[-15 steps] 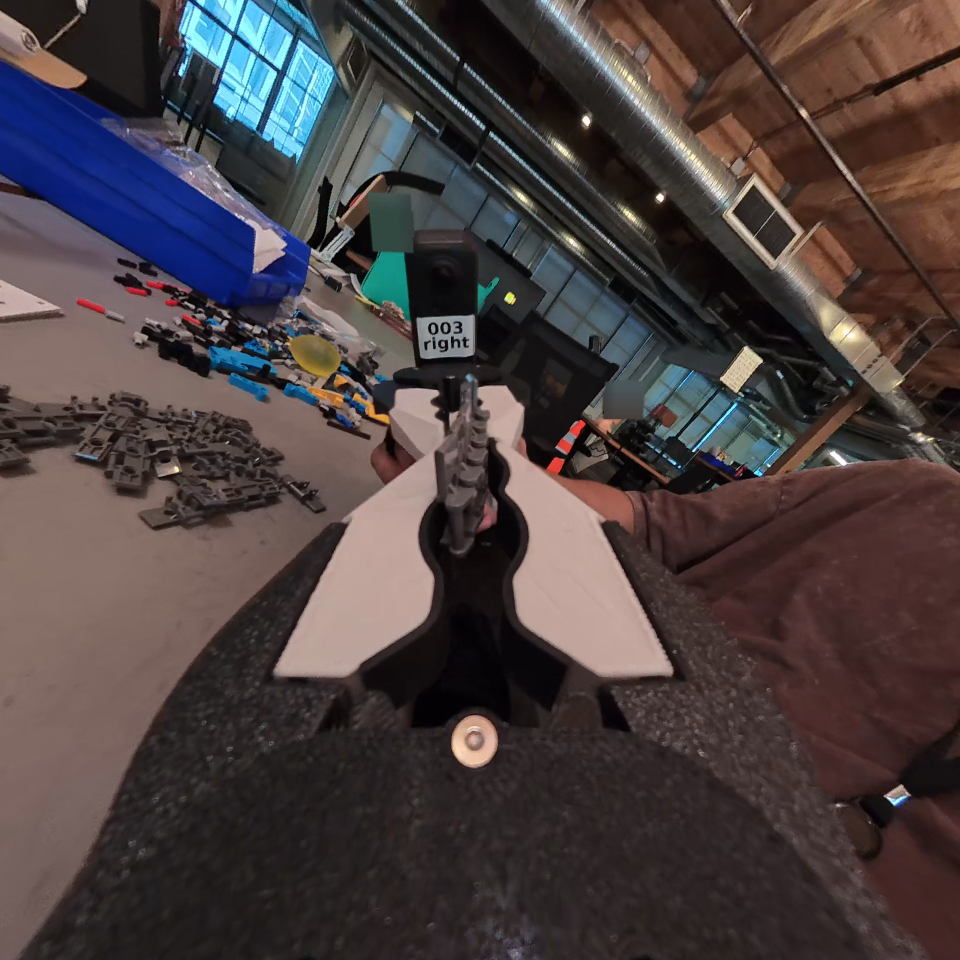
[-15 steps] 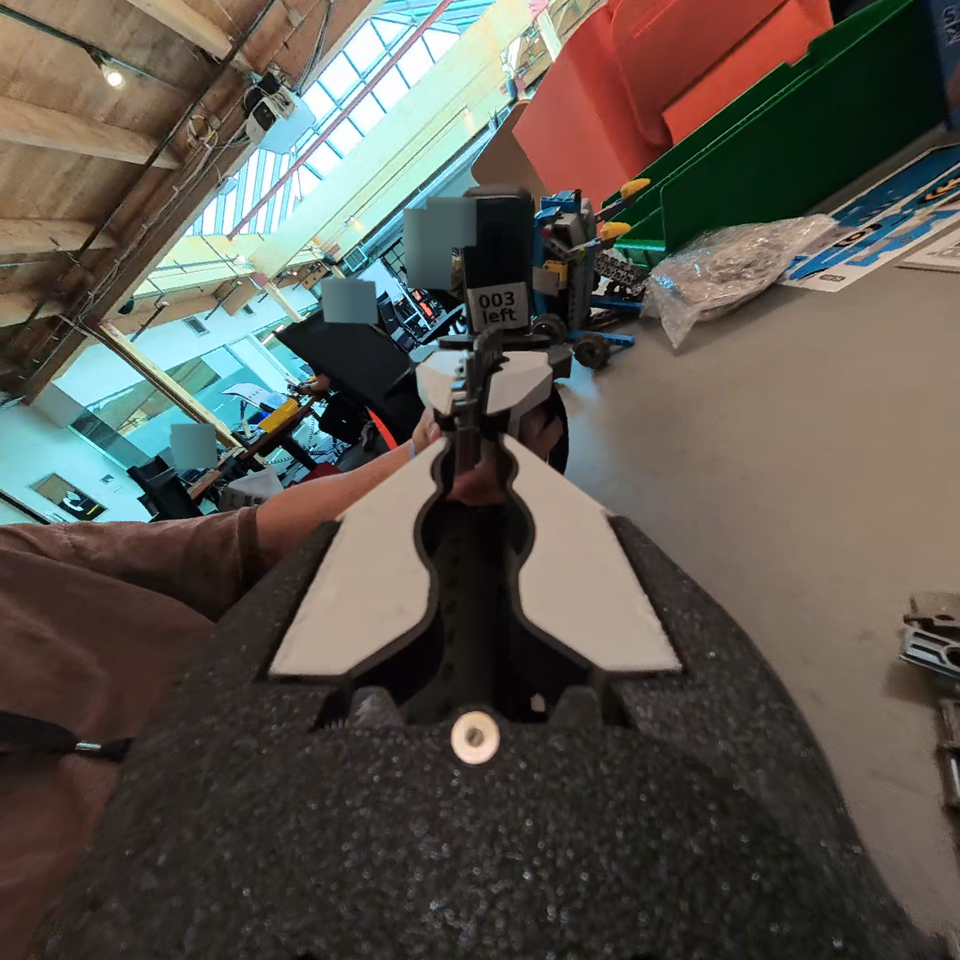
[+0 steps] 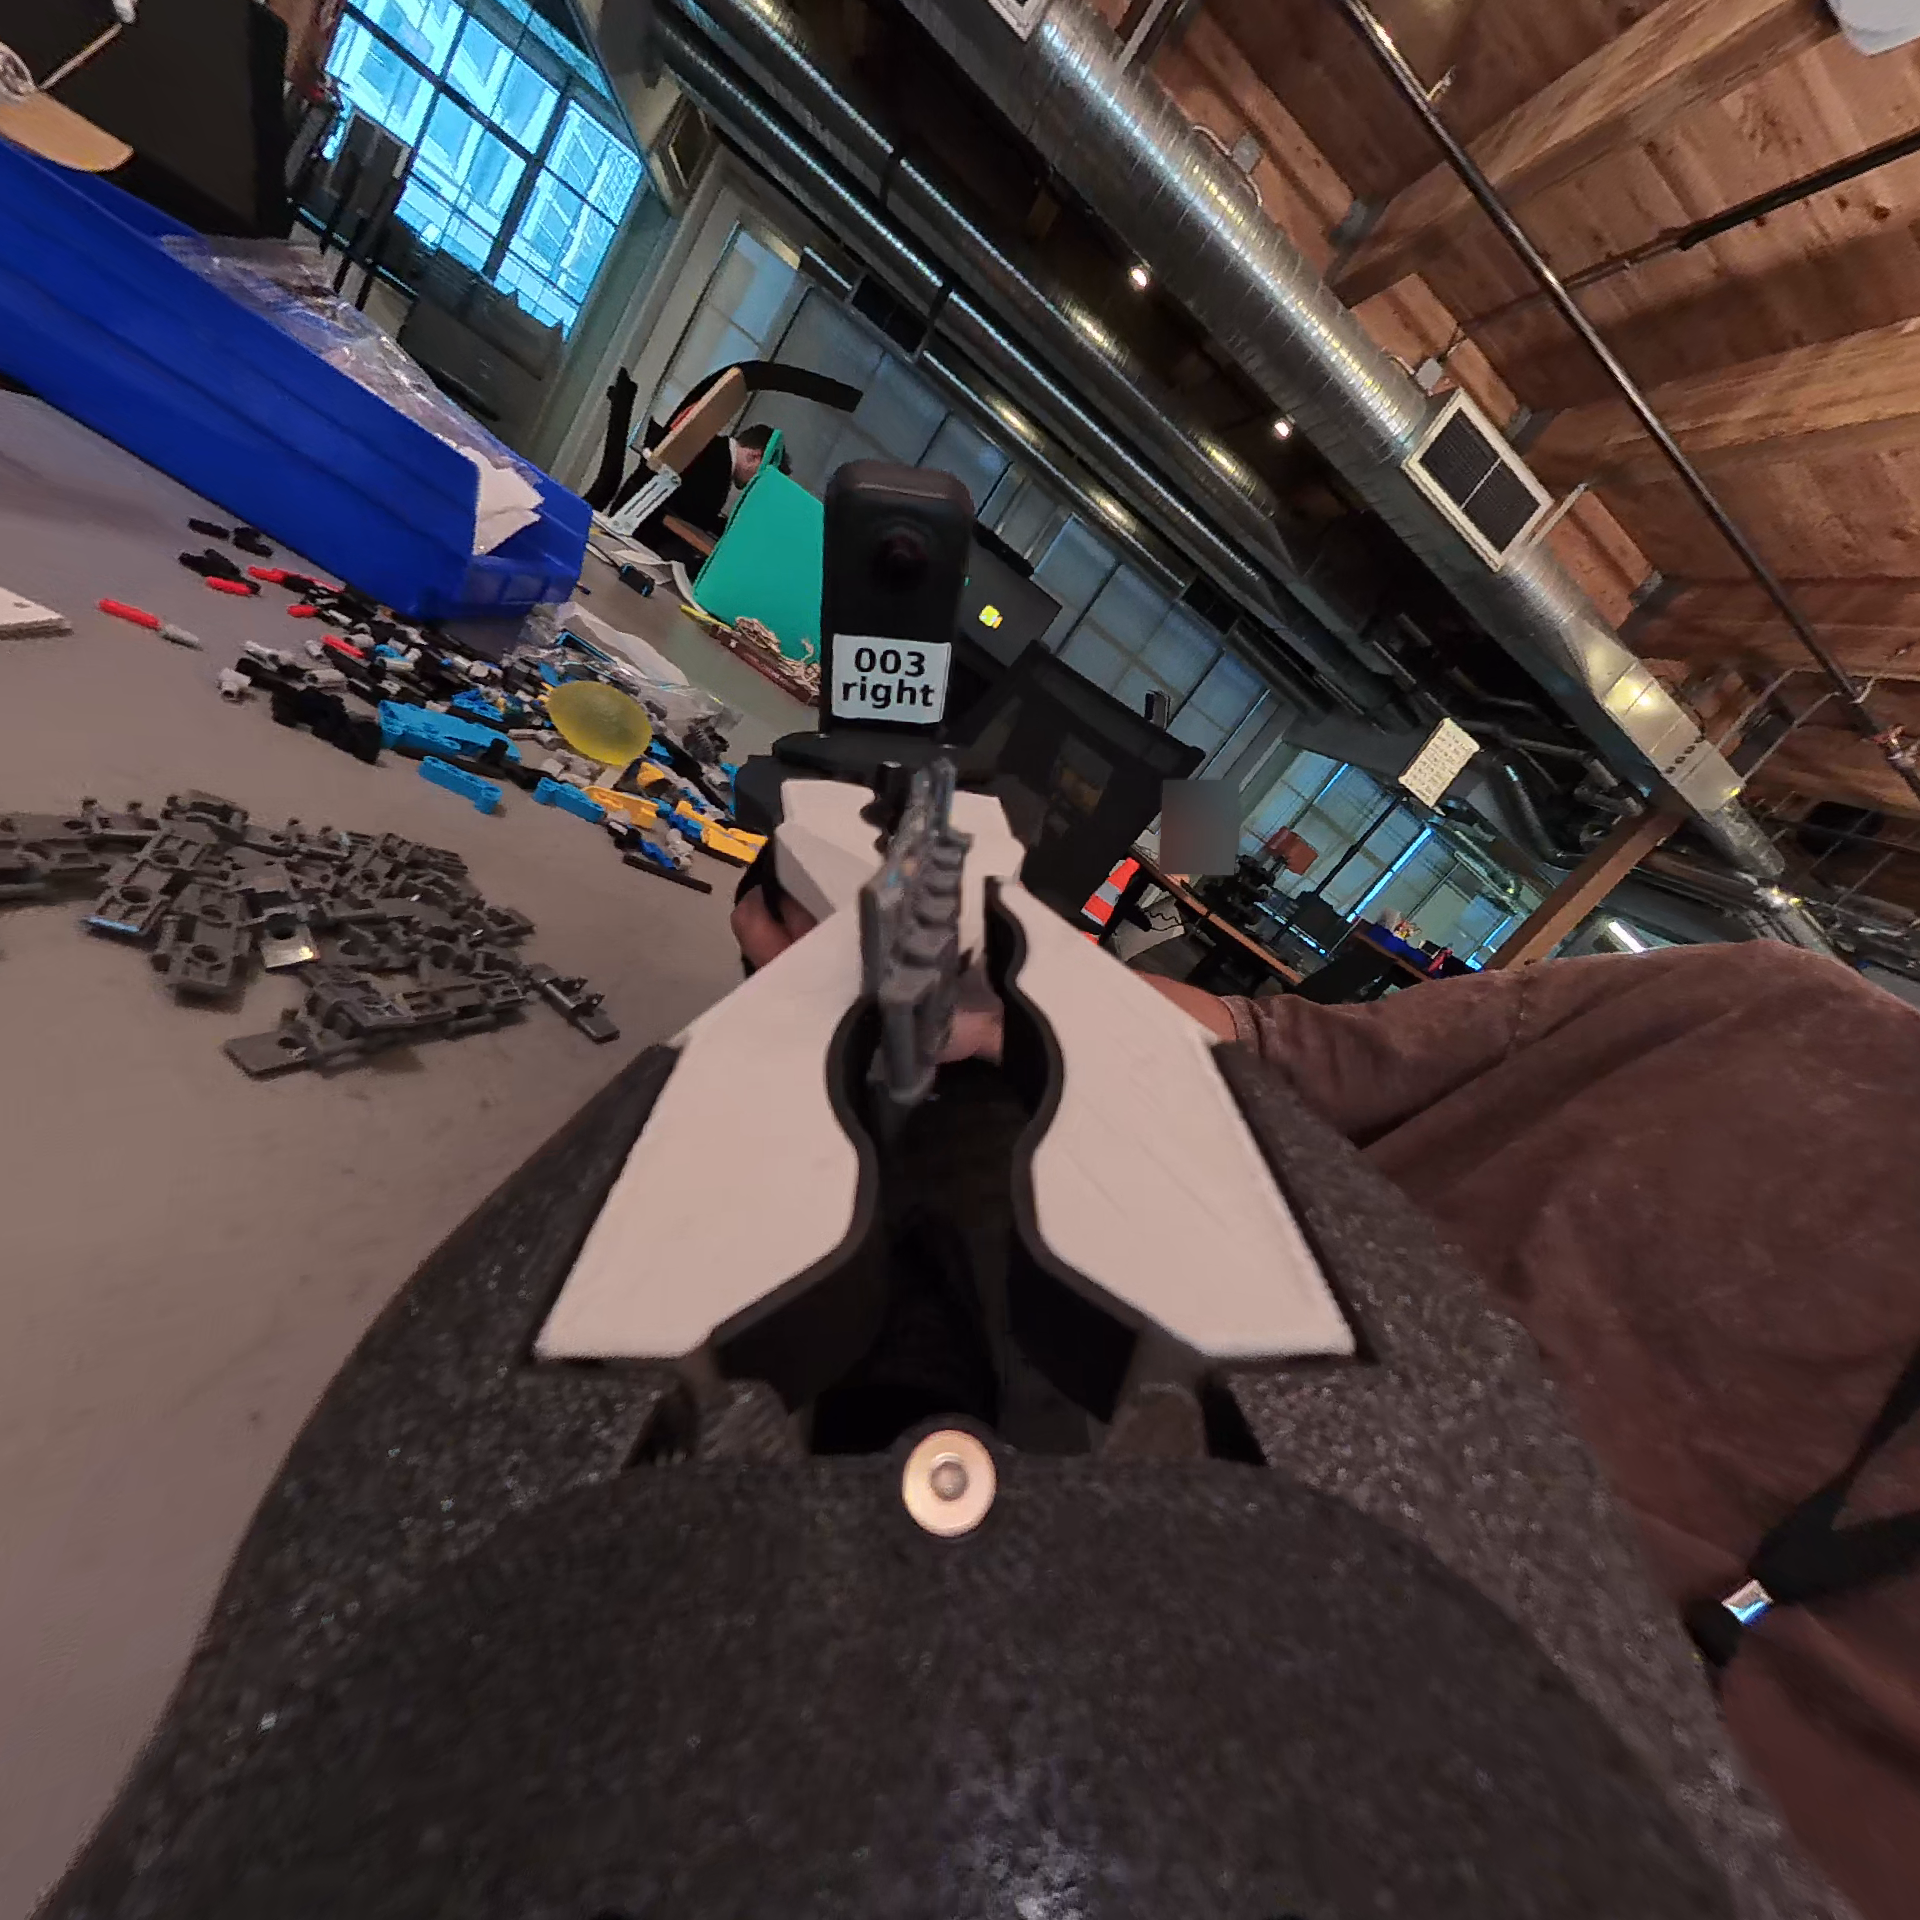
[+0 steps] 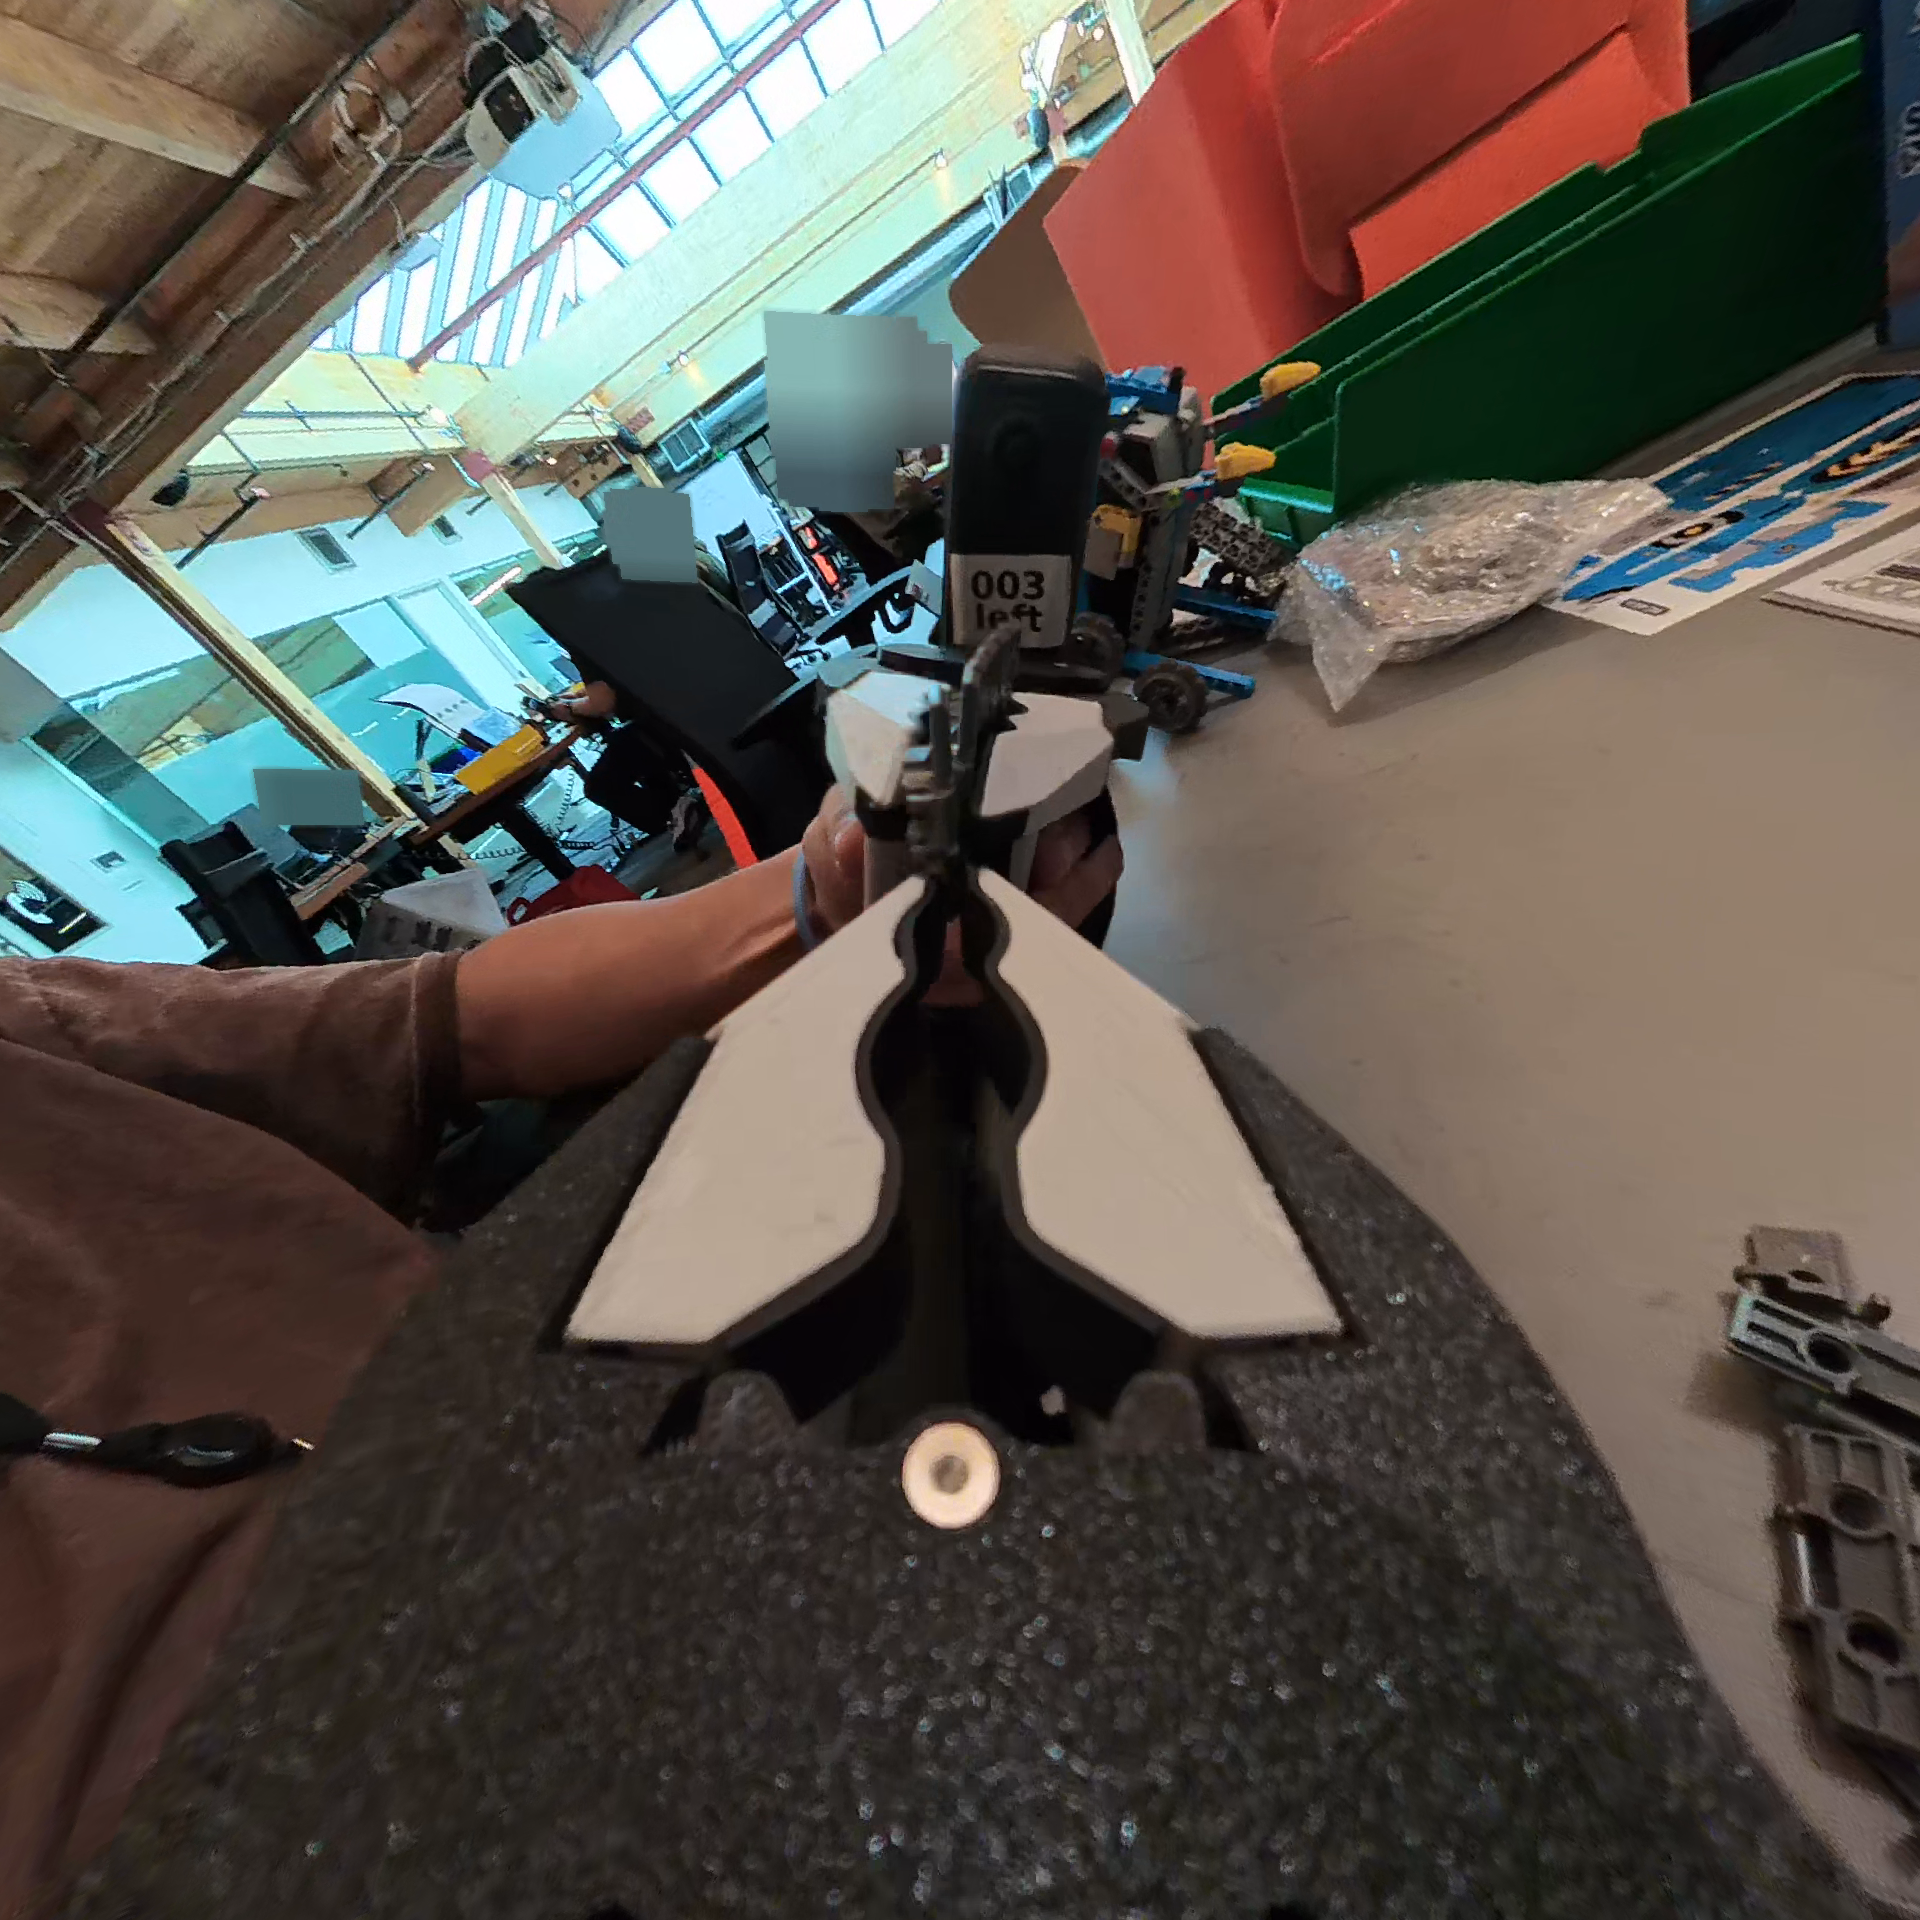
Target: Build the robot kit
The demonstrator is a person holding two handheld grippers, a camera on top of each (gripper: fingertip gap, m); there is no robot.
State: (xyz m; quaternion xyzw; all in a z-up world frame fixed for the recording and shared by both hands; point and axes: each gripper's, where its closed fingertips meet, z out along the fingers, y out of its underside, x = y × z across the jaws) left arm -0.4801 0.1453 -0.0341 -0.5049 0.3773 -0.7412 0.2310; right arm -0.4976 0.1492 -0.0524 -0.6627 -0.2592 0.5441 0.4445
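At frame centre, left wrist view: grey studded strip [image 3: 914,935], upright, pinched edge-on between the nearly closed tips of the left gripper [image 3: 925,997]; the right gripper [image 3: 894,831] clamps its far end. Left of frame: loose grey pieces [image 3: 291,935] on the grey table [image 3: 260,1247]; blue bin [image 3: 260,416] upper left.

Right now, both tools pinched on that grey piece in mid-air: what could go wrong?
1. The grey track strip is thin, caught only at the tips of the left tool and right tool; a twist could pop it loose.
2. If dropped, it may land in the grey pile and be hard to find.
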